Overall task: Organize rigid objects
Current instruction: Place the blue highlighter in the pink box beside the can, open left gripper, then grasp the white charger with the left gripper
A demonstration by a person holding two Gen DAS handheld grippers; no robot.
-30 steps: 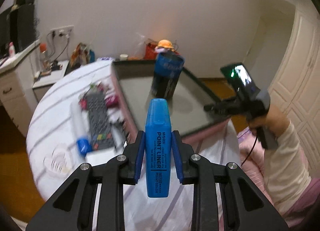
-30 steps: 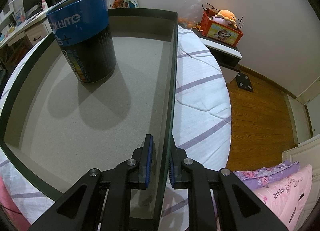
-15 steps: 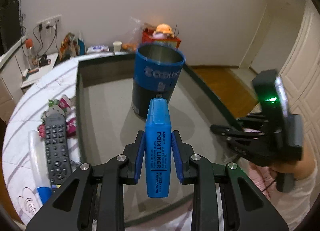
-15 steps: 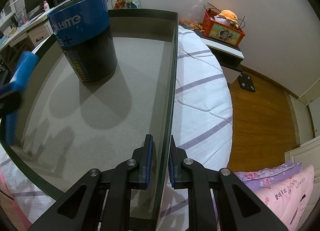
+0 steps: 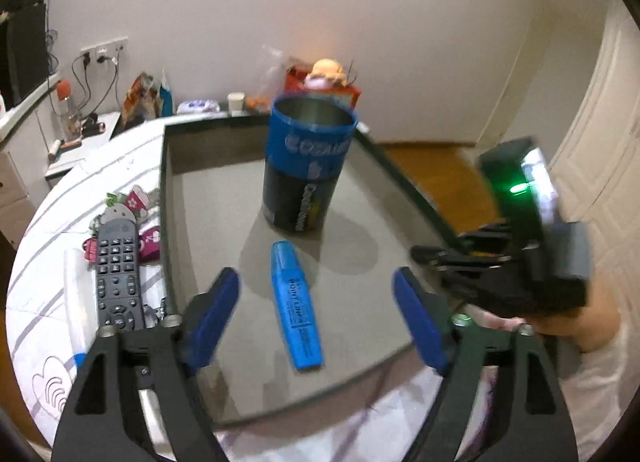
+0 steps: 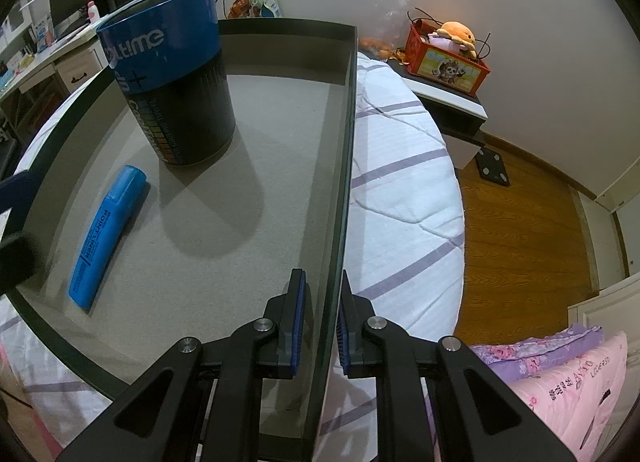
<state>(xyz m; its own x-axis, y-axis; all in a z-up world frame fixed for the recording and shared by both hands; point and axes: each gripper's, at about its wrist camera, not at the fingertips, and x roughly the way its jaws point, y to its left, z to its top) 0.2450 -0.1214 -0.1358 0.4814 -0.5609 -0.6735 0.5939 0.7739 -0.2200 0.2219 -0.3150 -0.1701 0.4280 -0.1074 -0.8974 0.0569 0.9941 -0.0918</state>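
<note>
The whole thing's set up on a bed with a white quilt (image 6: 404, 190) with purple stripes, and a big dark-rimmed tray (image 6: 347, 166) with a grey felt-looking floor sits on top of it. The right gripper (image 6: 320, 314) is pinched onto the tray's right wall, blue pads on either side of the rim. Just past that gripper on the right there's pink and purple floral bedding (image 6: 560, 374), then wooden floor (image 6: 516, 230), and further back a nightstand with a red crate (image 6: 444, 62) with an orange plush on top.

On the other side, the left gripper (image 5: 316, 322) has its jaws spread wide with nothing in them. They've just been opening. Half a second ago it was clamping the blue highlighter upright between the pads; now the highlighter (image 5: 296, 310) lies flat on the tray floor, just ahead of the open fingers and roughly centred between them.

It's a chunky bright-blue marker, black "POINT LINER" print along the barrel, cap end pointing away toward the can. Just beyond it stands an open-topped cylindrical can (image 5: 308, 166), blue band up top, black below, upright on the tray.

Left of that gripper, off the tray on the quilt, is a black remote control (image 5: 118, 274) with some pink keychain-type bits behind it. Far back there's a white wall with a socket strip (image 5: 104, 50) and cables.
</note>
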